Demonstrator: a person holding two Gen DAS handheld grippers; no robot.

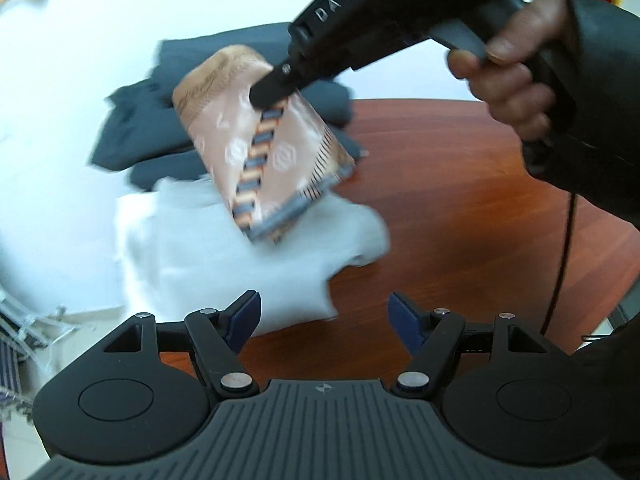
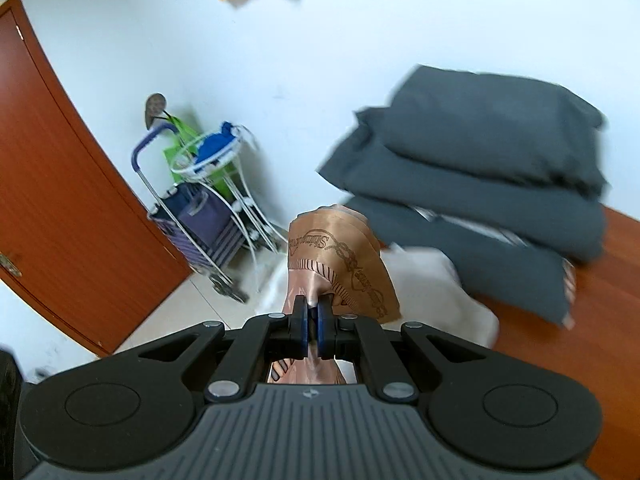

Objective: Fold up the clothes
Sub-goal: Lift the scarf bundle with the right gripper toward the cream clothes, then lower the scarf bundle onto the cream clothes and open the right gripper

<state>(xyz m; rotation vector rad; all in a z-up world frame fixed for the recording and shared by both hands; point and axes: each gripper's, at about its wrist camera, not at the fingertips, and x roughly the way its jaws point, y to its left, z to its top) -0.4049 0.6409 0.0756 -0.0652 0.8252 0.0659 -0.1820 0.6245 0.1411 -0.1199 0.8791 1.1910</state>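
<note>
Now the right gripper [image 2: 313,320] pinches the folded satin scarf [image 1: 264,140] in the air over the white cloth [image 1: 224,256] at the tabletop [image 1: 460,208] edge; left gripper [image 1: 324,322] gapes empty. Light, slippery stuff, best gripped across all layers

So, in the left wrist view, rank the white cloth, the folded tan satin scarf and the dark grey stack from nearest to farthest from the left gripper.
1. White cloth: just ahead of the open left gripper, on the table.
2. Folded tan satin scarf: above the white cloth, pinched by the right gripper.
3. Dark grey stack: behind, at the far table edge.
</note>
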